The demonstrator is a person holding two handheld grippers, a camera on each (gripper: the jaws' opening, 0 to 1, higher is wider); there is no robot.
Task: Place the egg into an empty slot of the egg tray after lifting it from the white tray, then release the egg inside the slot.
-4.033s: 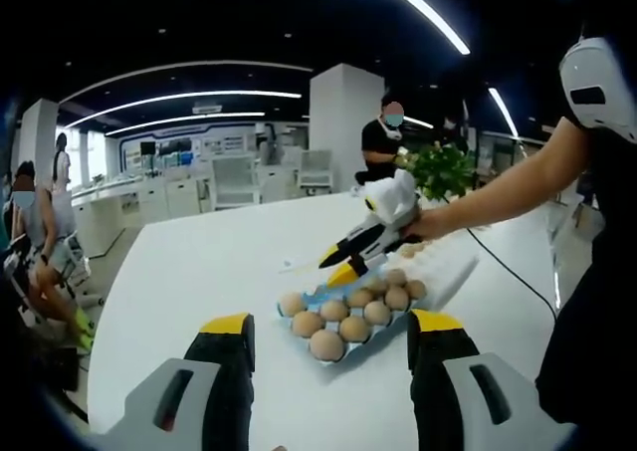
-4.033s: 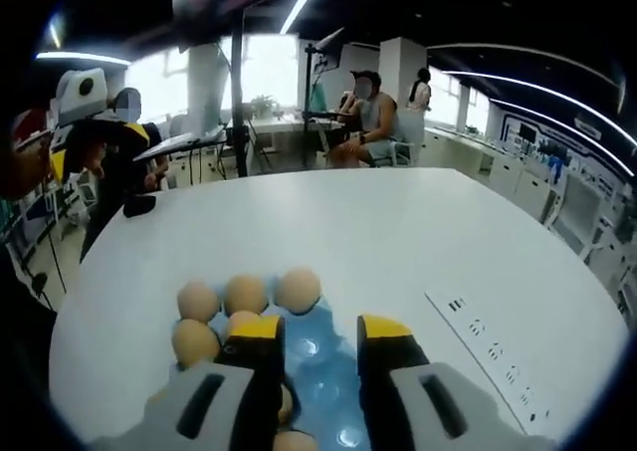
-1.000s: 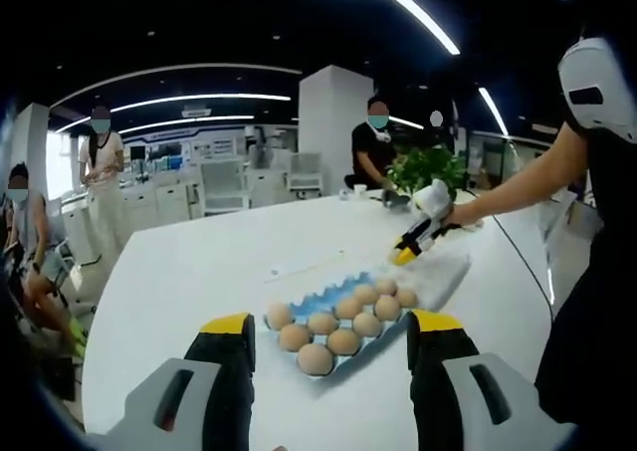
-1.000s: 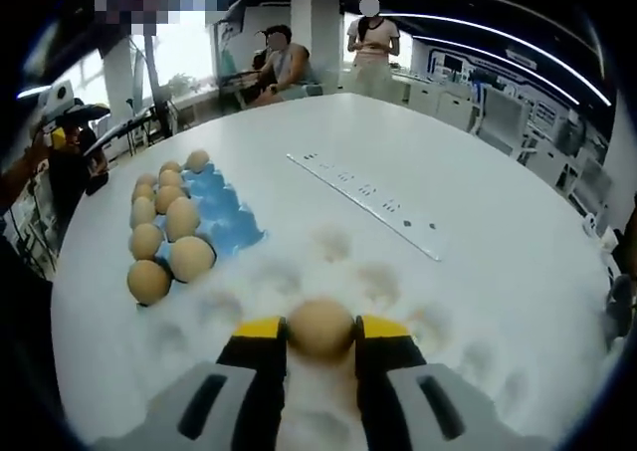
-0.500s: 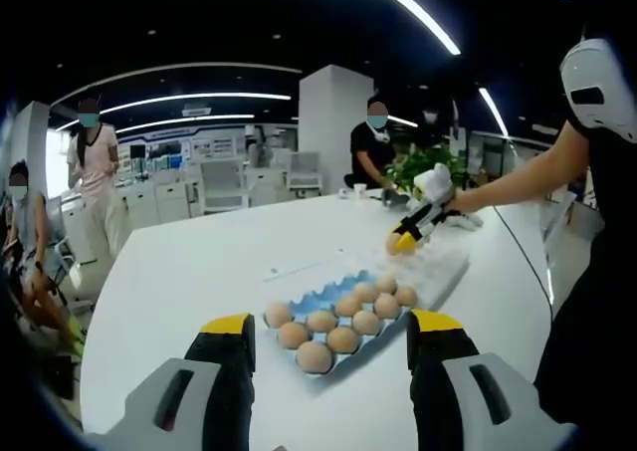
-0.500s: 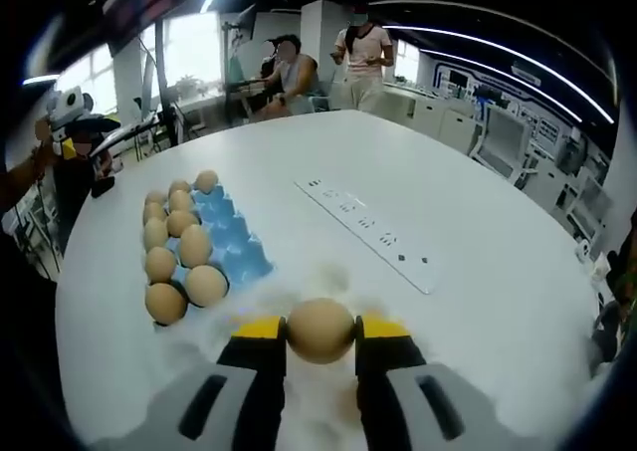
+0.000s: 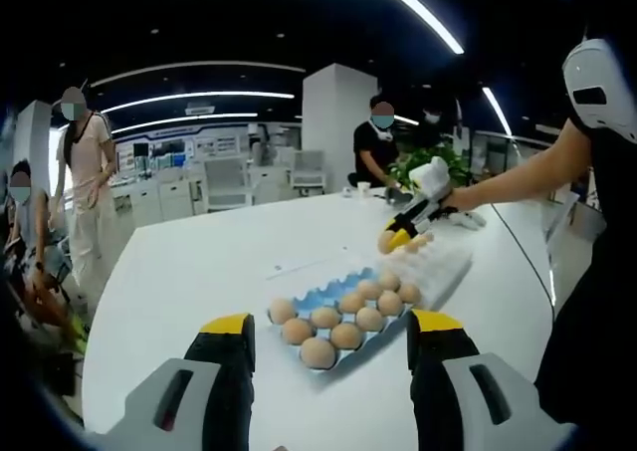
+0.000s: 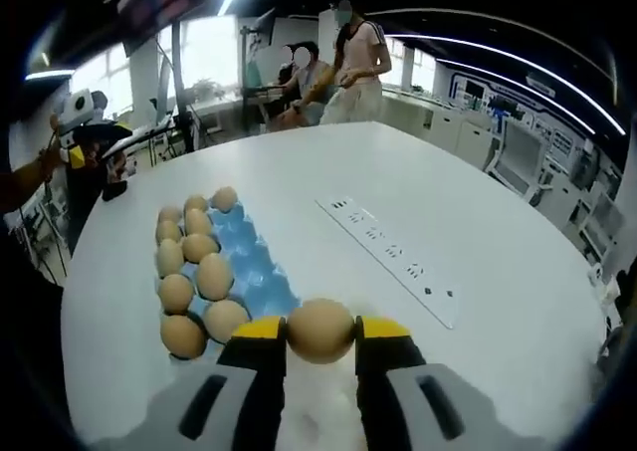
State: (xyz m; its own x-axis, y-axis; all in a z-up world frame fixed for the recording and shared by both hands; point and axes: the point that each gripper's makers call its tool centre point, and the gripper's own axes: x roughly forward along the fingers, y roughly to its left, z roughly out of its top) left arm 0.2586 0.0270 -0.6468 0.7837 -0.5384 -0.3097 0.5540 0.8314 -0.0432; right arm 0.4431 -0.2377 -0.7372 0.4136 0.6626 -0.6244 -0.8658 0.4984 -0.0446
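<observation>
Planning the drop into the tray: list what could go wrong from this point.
1. The right gripper holds the egg by its sides alone, off the surface; a slackened squeeze could drop it.
2. The blue egg tray has eggs packed along one side; lowering next to them could knock a neighbour.
3. The power strip lies beside the tray; a wide swing could clip it.

White round table (image 8: 478,202) with power strip (image 8: 390,256); potted plant (image 7: 430,161) behind.
</observation>
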